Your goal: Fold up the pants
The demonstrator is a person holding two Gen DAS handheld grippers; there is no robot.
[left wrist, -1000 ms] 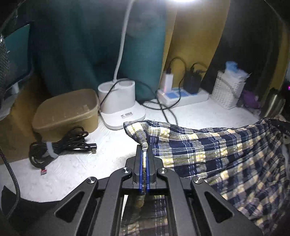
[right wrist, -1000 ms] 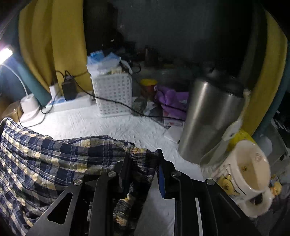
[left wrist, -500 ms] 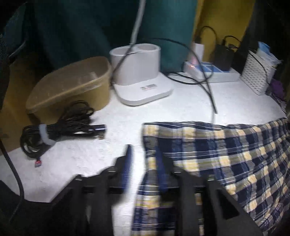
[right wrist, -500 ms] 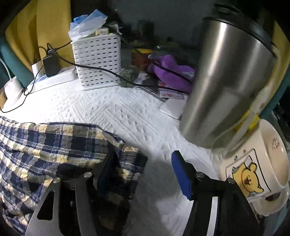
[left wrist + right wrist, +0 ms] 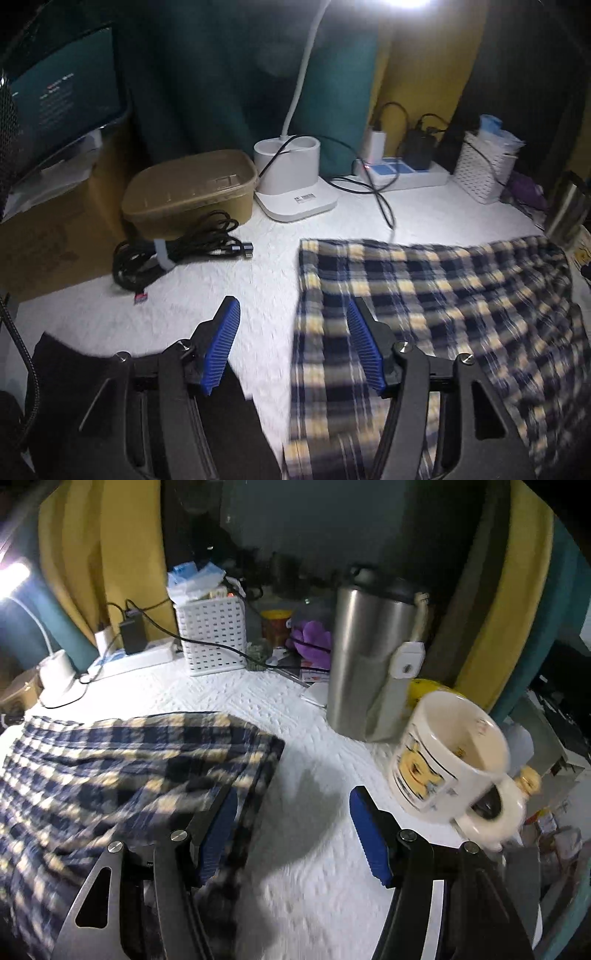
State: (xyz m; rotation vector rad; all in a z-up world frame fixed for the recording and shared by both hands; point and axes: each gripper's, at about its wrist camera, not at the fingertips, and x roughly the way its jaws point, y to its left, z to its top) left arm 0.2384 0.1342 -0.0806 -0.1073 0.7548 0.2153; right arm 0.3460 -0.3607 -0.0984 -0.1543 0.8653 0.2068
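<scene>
Left wrist view: the left hand-held gripper [image 5: 293, 347] is standing released, its jaws having just been opening, one ribbed blue pad over the plaid pants [image 5: 443, 295], nothing pinched. The pants are lying folded across the right half of the frame on the quilted white desk [image 5: 258, 280]. Right wrist view: the right hand-held gripper [image 5: 293, 830] is likewise gaping empty. The thin woven cloth is probably handling light, limp and non-slippery; hemmed corners are offering the surest pinch.

Bare white cloth [image 5: 314, 738] beside pants [image 5: 122, 760]; right edge blocked by flask [image 5: 365, 664], mug [image 5: 447, 753]; left by cable bundle [image 5: 177, 251].
</scene>
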